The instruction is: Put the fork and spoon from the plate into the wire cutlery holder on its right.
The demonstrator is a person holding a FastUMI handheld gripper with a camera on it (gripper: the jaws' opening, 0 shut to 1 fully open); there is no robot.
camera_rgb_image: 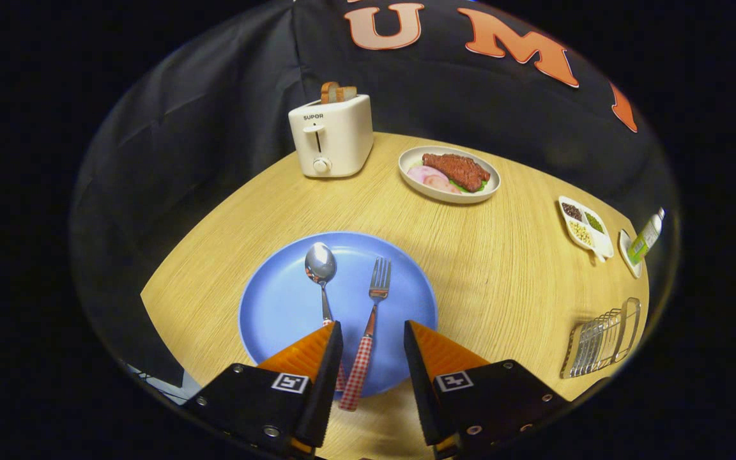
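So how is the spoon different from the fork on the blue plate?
The spoon ends in a round bowl; the fork ends in tines. The fork's checked handle lies between the open claw's fingers; the spoon's handle runs behind one finger. Both are shiny metal, lying side by side on the plate.

Gripper (373, 332) held low, its two fingers spread wide apart.

The two wedge-shaped fingers taper forward to narrow tips, one tip (336, 327) on the left and the other on the right, with a broad gap standing between them and nothing pressed by either inner face. Each finger grows out of a dark, blocky mount studded with small round screws, and each mount carries a small square black-and-white marker on its upper face. The left mount (259, 399) and the right mount (492, 399) sit level with one another, so the gripper looks forward and somewhat downward without any marked roll to either side.
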